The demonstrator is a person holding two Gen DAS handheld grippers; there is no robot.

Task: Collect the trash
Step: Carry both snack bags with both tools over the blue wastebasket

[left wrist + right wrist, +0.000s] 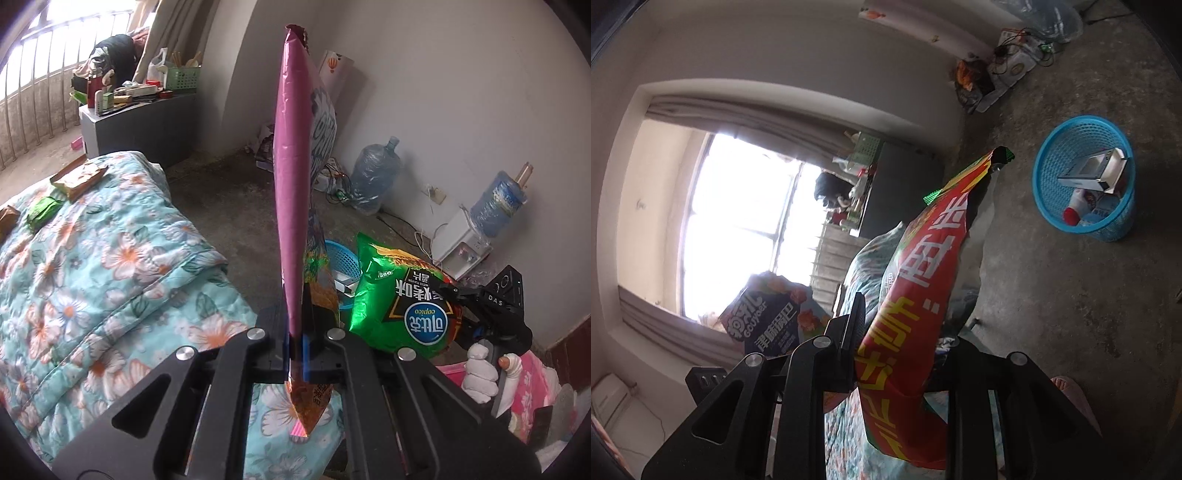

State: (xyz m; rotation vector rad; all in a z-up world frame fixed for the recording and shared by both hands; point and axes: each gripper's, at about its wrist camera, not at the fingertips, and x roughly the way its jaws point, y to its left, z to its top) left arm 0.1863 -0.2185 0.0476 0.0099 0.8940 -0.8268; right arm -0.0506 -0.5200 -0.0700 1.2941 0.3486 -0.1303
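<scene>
My left gripper (pixel 297 345) is shut on the bottom edge of a purple snack bag (pixel 291 184), which stands upright and edge-on above the floral quilt. The same bag (pixel 768 325) shows its dark printed face at the lower left of the right wrist view. My right gripper (pixel 901 354) is shut on a green and red chip bag (pixel 923 280). In the left wrist view that chip bag (pixel 399 306) hangs at the right in the right gripper (pixel 452 291), held by a white-gloved hand (pixel 480 373). A blue mesh basket (pixel 1049 192) stands on the floor with boxes inside; it is partly hidden as the basket (pixel 341 254).
The bed's floral quilt (pixel 110 277) fills the left, with a brown wrapper (pixel 79 177) and a green wrapper (pixel 44 210) on it. Water jugs (pixel 373 177) and a dispenser (pixel 461 247) stand along the wall. A grey cabinet (pixel 147 125) with clutter sits by the window.
</scene>
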